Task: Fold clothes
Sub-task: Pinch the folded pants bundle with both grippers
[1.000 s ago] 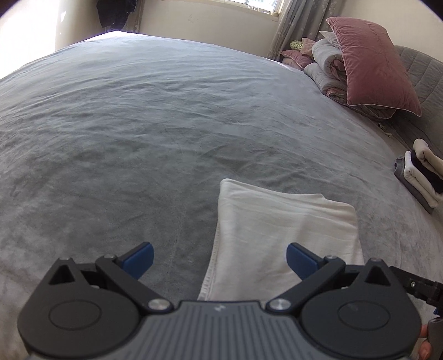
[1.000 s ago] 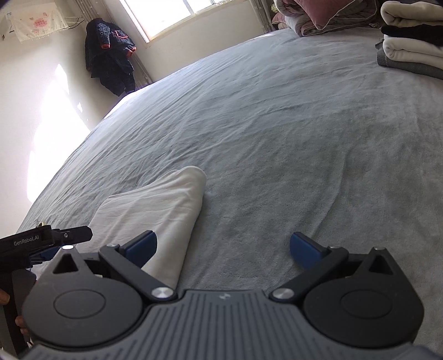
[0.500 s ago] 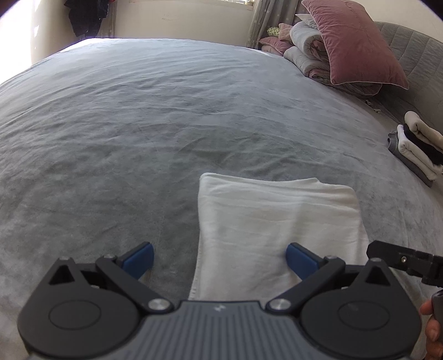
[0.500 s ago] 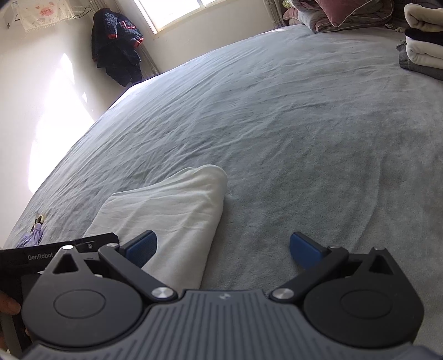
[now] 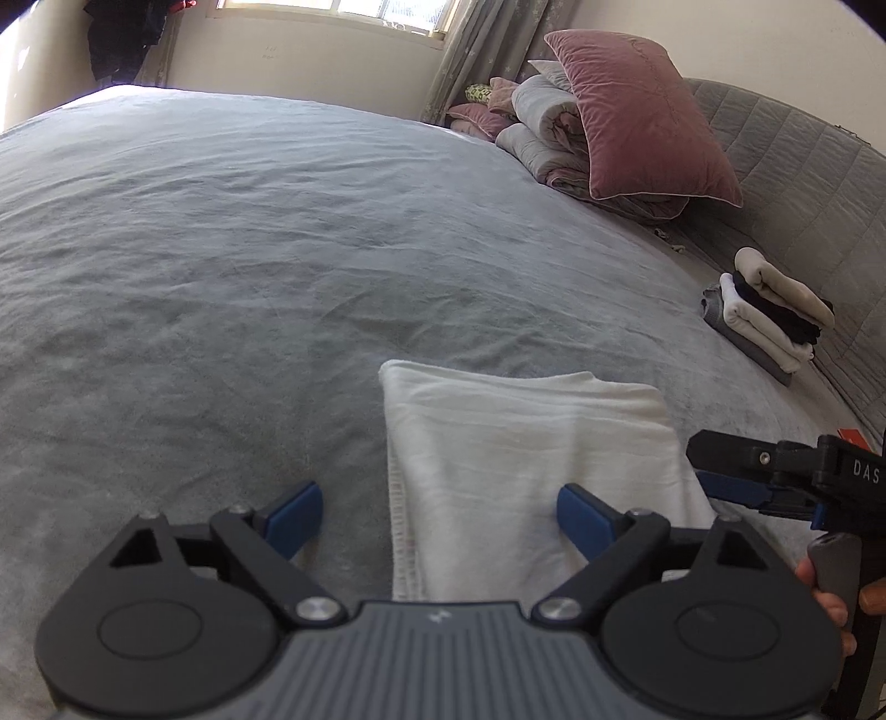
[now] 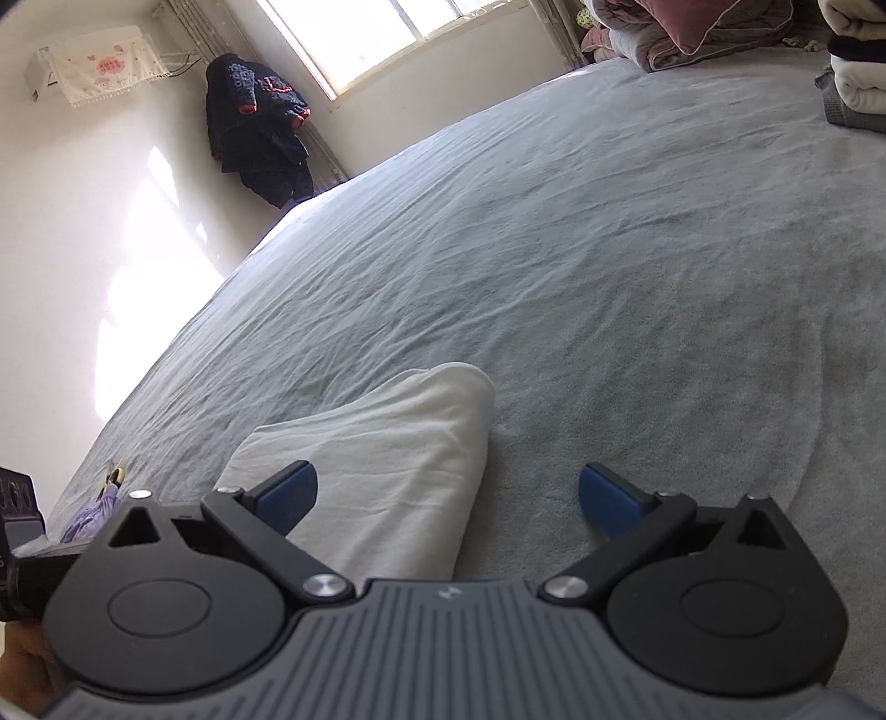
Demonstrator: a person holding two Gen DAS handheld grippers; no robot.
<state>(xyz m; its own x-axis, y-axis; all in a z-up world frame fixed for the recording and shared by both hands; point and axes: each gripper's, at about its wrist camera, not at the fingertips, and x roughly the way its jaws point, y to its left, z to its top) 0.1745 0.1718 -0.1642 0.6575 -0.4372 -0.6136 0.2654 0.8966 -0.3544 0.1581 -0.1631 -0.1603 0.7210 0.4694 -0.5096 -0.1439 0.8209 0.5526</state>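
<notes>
A: From the left wrist: soft white folded cloth (image 5: pixel 526 459) lying flat on the gray bed (image 5: pixel 221 266). Square-ish shape, thin stitched layers along its left edge.

B: And the left tool (image 5: pixel 440 518)?

A: Wide apart blue tips, just been closing a little. Left edge of the cloth between them, right tip over the cloth, not pinching it. Holding nothing.

B: Anything else there?

A: Fuzzy, wrinkly bed cover. Puffy pink pillow (image 5: pixel 637 116) on rolled gray blankets (image 5: pixel 548 138) far back. Small stack of folded clothes (image 5: pixel 775 310) at the right, well apart from the cloth. Right tool (image 5: pixel 736 476) poking in by the cloth's right edge.

B: Different from a second ago?

A: Cloth bigger and lower now, more of the room showing up top. Right tool further in.

B: From the right wrist?

A: Same white cloth (image 6: pixel 387 471), rounded and puffy at its far fold. Right tool (image 6: pixel 448 498) wide apart too, just been closing a bit, empty. Left tip over the cloth, right tip over bare bed (image 6: pixel 609 249). Dark coat (image 6: pixel 255 127) hanging in the corner by the bright window (image 6: pixel 376 33).

B: Changed?

A: Cloth further between the tips than before.
</notes>
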